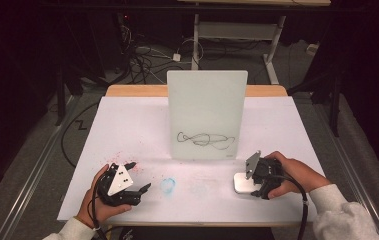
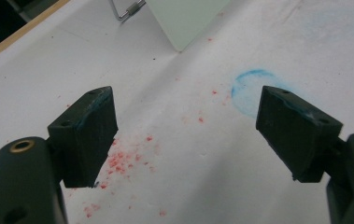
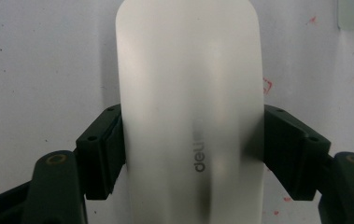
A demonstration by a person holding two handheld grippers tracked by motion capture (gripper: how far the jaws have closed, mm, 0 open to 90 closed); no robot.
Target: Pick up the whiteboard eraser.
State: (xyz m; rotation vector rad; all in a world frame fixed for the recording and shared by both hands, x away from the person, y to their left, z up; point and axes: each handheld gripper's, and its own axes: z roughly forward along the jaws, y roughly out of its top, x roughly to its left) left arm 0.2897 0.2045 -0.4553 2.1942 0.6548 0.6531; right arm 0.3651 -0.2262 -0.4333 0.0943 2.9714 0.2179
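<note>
The eraser (image 3: 191, 107) is a white, smooth plastic block with rounded ends, lying flat on the worktop (image 1: 127, 130) near its front right corner, just ahead of my right hand. I judge it light and stiff, so it should lift without any sag, but its glossy shell looks slippery, and a pinch too far toward a rounded end could let it squirt out. The long straight sides are the place to take it, and that is where my right gripper (image 3: 193, 154) has it: one black jaw against each long side, about midway along, squeezing the block across its width. From the high view the same gripper (image 1: 257, 184) sits low over the eraser (image 1: 241, 183). I would keep the squeeze firm but not hard, since the shell may scratch or flex a little. The working face presumably lies underneath, against the worktop, though I cannot see it. My left gripper (image 2: 186, 135) rests near the front left corner with its jaws spread wide and nothing between them, over red specks (image 2: 123, 161) and beside a faint blue ring (image 2: 251, 88). Toward the back edge, at the middle, stands the upright whiteboard (image 1: 207, 112) with a black scribble (image 1: 206, 139) low on its face.
</note>
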